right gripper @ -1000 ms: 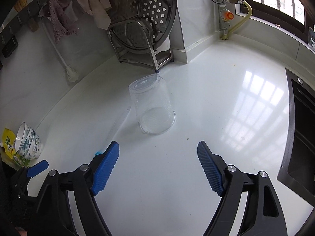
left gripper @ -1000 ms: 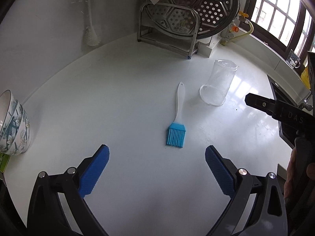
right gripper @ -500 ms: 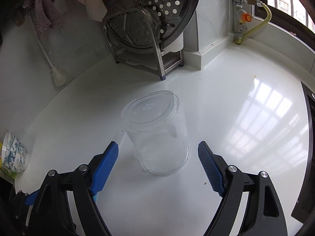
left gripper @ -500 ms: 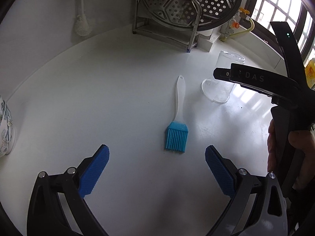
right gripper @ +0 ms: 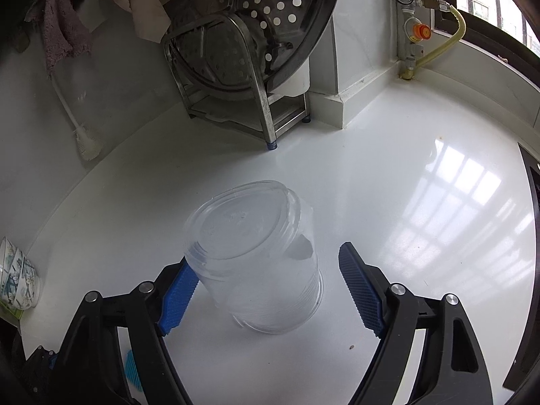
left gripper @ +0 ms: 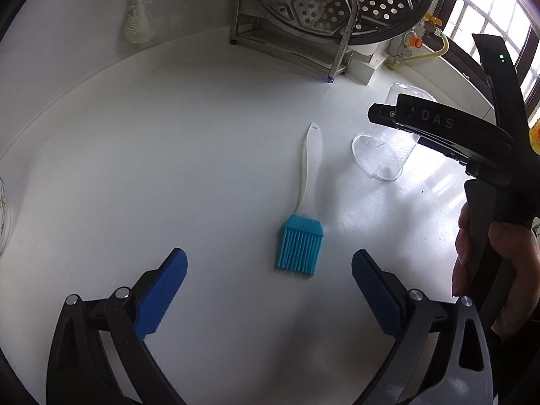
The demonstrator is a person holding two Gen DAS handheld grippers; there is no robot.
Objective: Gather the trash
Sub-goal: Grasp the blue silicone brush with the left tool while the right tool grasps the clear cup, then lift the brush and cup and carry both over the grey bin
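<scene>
A clear plastic cup (right gripper: 256, 256) stands wide end down on the white counter (right gripper: 422, 175). My right gripper (right gripper: 266, 263) is open, with its blue fingers on either side of the cup. The left finger (right gripper: 179, 290) is at the cup's top rim; the right one is apart from it. In the left wrist view the same cup (left gripper: 381, 158) shows at the right, partly behind the right gripper's black body (left gripper: 455, 138), which a hand (left gripper: 489, 263) holds. My left gripper (left gripper: 269, 266) is open and holds nothing. A blue silicone brush (left gripper: 298, 249) with a white handle lies just ahead of it.
A steel rack with a perforated steamer tray (right gripper: 256, 33) stands at the back wall. Cloths (right gripper: 64, 30) and a white bottle brush (left gripper: 138, 30) hang on the wall. Stacked patterned bowls (right gripper: 17, 280) sit far left. A gas valve with yellow hose (right gripper: 422, 30) is back right. A dark recess (right gripper: 533, 236) borders the counter's right edge.
My right gripper has moved forward to the cup, so its fingers now flank it. The left gripper has crept slightly towards the brush. Both stay open.
</scene>
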